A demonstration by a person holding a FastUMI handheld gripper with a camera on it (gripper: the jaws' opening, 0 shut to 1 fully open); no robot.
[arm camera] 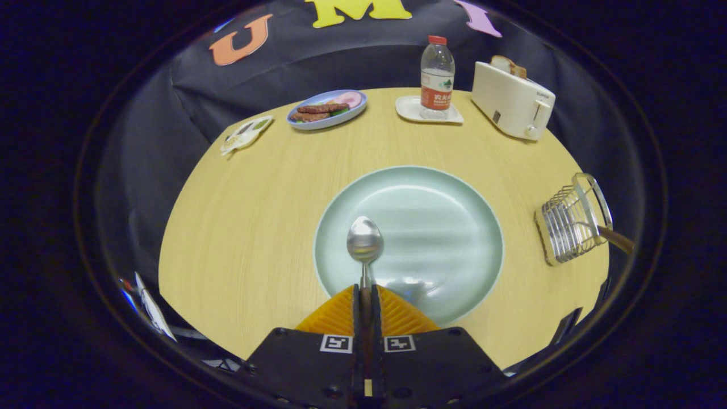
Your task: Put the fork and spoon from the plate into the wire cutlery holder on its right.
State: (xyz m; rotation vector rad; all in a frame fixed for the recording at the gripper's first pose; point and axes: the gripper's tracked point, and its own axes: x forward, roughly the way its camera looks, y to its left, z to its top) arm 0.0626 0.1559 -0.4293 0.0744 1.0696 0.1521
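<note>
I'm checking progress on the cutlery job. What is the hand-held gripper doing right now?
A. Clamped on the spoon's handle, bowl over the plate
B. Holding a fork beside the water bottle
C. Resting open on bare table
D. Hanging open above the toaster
A: the hand-held gripper is shut on the spoon by its handle, the bowl out ahead over the green plate.

A light wooden table (255, 227) fills the middle of the frame. Behind it, across the top, hangs the booth's black cloth wall (170, 125). Even light falls from above.

Wooden table (255, 227) bears plate (443, 227); wire holder (571, 224); toaster (511, 99); tray (409, 108); food plate (326, 109).
</note>
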